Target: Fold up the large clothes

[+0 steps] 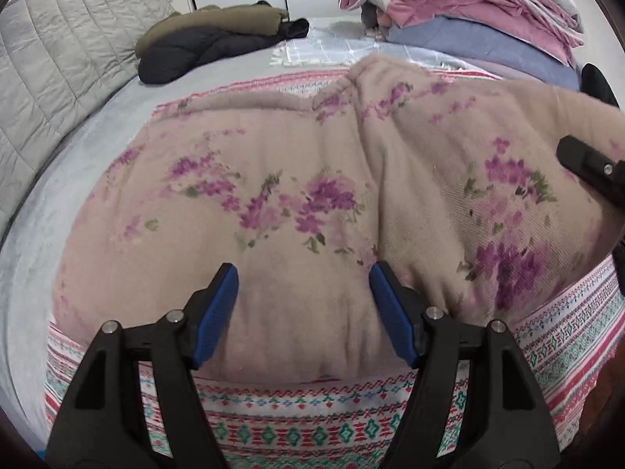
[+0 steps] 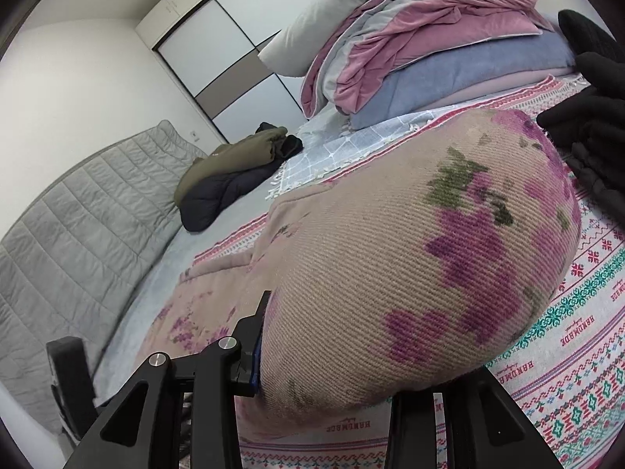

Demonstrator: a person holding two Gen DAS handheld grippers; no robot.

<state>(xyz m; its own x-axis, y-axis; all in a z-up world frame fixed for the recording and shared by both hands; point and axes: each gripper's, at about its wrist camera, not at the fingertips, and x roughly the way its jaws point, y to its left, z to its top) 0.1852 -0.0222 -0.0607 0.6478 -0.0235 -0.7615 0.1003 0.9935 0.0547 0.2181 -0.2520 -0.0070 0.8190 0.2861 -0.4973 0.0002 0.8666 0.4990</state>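
A beige padded garment with purple flowers (image 1: 297,179) lies spread on a patterned blanket (image 1: 312,422) on the bed. My left gripper (image 1: 304,273) hangs open just above its near hem, its blue pads (image 1: 218,312) apart and the cloth lying flat beneath them. The right gripper (image 1: 586,168) shows at the right edge of the left wrist view, lifting the garment's right side. In the right wrist view my right gripper (image 2: 343,336) is shut on a thick fold of the garment (image 2: 410,242). That fold bulges over the jaws and hides one finger.
Folded pink, grey and blue bedding (image 1: 468,8) is stacked at the far right. Olive and black jackets (image 1: 211,43) lie at the back of the bed by a grey quilted headboard (image 1: 58,66). A black-gloved hand (image 2: 590,117) rests beside the garment. A grey sheet (image 1: 58,215) lies to the left.
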